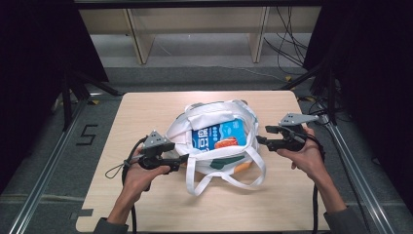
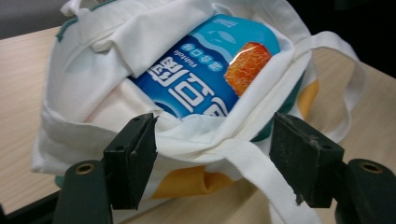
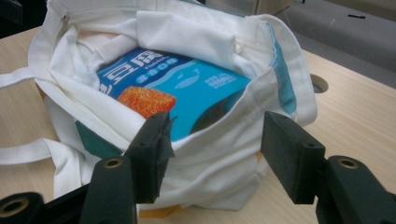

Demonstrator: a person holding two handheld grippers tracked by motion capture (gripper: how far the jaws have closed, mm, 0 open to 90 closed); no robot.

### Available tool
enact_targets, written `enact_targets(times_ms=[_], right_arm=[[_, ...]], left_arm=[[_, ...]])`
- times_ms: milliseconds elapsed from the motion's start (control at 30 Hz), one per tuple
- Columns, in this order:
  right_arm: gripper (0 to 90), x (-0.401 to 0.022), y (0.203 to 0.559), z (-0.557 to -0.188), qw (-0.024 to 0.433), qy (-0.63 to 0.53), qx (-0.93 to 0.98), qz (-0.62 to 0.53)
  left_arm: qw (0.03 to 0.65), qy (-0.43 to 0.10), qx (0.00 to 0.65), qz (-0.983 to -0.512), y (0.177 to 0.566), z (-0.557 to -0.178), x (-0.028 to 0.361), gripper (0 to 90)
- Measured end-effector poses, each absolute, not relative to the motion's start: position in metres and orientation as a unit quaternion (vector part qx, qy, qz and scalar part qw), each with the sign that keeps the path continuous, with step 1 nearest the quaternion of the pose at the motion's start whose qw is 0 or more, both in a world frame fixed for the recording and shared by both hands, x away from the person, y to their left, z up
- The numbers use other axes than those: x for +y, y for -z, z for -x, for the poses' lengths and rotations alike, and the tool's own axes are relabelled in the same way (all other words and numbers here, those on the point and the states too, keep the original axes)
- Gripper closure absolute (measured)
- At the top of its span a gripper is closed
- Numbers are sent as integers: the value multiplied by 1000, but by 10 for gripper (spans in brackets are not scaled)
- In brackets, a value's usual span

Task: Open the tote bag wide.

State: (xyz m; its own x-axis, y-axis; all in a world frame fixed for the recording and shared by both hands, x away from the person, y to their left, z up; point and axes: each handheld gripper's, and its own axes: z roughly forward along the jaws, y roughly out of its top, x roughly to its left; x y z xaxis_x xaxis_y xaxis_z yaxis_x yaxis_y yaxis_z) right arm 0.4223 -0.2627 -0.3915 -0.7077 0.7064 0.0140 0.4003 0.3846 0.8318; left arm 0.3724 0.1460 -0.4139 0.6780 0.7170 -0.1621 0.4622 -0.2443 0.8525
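A white cloth tote bag (image 1: 207,117) lies open in the middle of the wooden table (image 1: 146,112). A blue snack packet (image 1: 219,135) with an orange picture lies inside it. My left gripper (image 1: 181,158) is open at the bag's near-left rim. In the left gripper view the gripper (image 2: 215,158) has the rim and a white strap (image 2: 261,172) between its spread jaws, with the packet (image 2: 205,79) just beyond. My right gripper (image 1: 263,135) is open at the bag's right side. In the right gripper view the gripper (image 3: 219,156) straddles the bag's rim (image 3: 219,135), with the packet (image 3: 187,88) behind.
The bag's looped handles (image 1: 243,183) trail toward the table's front edge. A round hole (image 3: 319,83) is cut in the tabletop beyond the bag. Metal rails (image 1: 44,161) run along both sides of the table, and wooden frame legs (image 1: 141,44) and cables lie behind it.
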Motion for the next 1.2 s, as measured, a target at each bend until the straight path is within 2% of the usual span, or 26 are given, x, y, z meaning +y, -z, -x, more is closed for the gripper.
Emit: enact_targets(times_ms=[333,367,433,733,967,1100,1200], right_arm=[[387,-272,401,-416,179,-439,808,-350],[382,-272,401,-413,165,-434,809,-361],[377,-273,403,-414,175,-441,806,-354],[351,-276,410,-403,163,-430,811,-362],[249,-281,422,-394,167,-424,808,-373],[207,-285,425,-393,180,-423,810,-364],[199,-284,428,-387,174,-424,806,-375]], left_arm=[[475,-142,373,-784,416,-364,150,287],[476,-140,371,-785,417,-364,150,285],[474,-140,374,-785,418,-363,151,282],[464,-139,378,-789,425,-355,152,238],[459,-139,380,-791,435,-348,150,198],[457,-133,361,-802,440,-341,151,178],[463,-132,365,-797,442,-337,153,161]])
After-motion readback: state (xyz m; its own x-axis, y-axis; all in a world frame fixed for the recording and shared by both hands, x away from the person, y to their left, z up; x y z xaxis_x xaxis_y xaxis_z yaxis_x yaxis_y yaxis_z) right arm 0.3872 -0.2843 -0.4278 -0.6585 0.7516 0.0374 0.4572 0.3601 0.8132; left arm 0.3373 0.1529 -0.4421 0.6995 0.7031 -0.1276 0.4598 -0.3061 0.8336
